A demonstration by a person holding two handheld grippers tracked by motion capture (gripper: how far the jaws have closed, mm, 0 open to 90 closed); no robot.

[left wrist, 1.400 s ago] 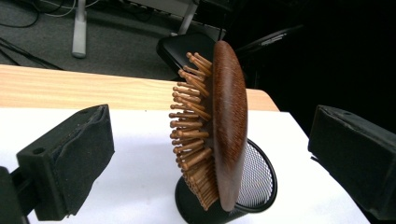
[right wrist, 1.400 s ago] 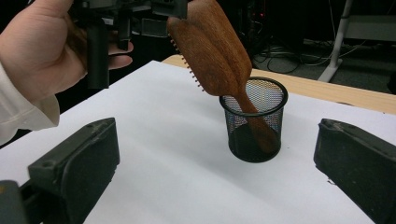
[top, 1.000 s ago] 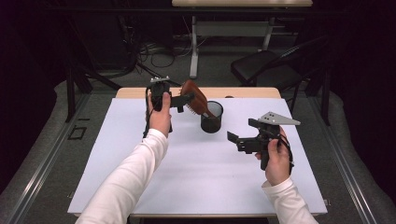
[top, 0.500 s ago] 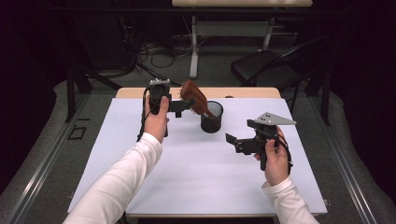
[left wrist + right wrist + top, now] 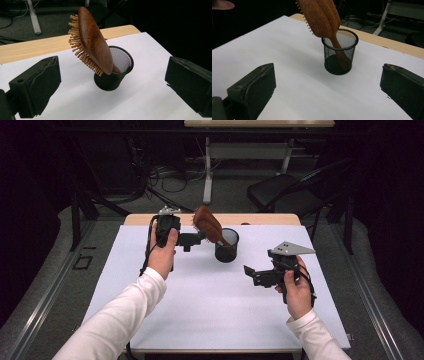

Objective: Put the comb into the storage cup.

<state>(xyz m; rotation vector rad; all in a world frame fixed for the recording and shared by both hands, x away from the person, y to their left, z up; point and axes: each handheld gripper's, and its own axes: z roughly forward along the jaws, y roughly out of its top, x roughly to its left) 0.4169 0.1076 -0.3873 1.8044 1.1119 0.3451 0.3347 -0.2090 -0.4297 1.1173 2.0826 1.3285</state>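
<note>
From the high view I see my left gripper (image 5: 199, 239) held up near the far edge of the table (image 5: 200, 320), just left of the brush (image 5: 209, 224). The brush stands handle-down in the cup (image 5: 227, 246), its head leaning out up and to the left over the rim. My left jaws point right toward the brush; from here I cannot tell whether they touch it. My right gripper (image 5: 250, 274) sits well apart at the right side of the table, jaws pointing left, nothing between them.

In the left gripper view my jaws stand wide apart, released, with bare white table between them. The brush (image 5: 93, 42) rises ahead of them, clear of both pads, bristles facing left, wooden back facing right. Its handle drops into the mesh cup (image 5: 113, 72), and the head tilts far over the cup's left rim. The cup stands upright on the white sheet, near the table's wooden far edge.

In the right gripper view my jaws are also spread wide and hold nothing. The cup (image 5: 340, 53) stands ahead between them, and the brush (image 5: 322, 17) leans up and left out of it, handle visible through the mesh down to the bottom.
</note>
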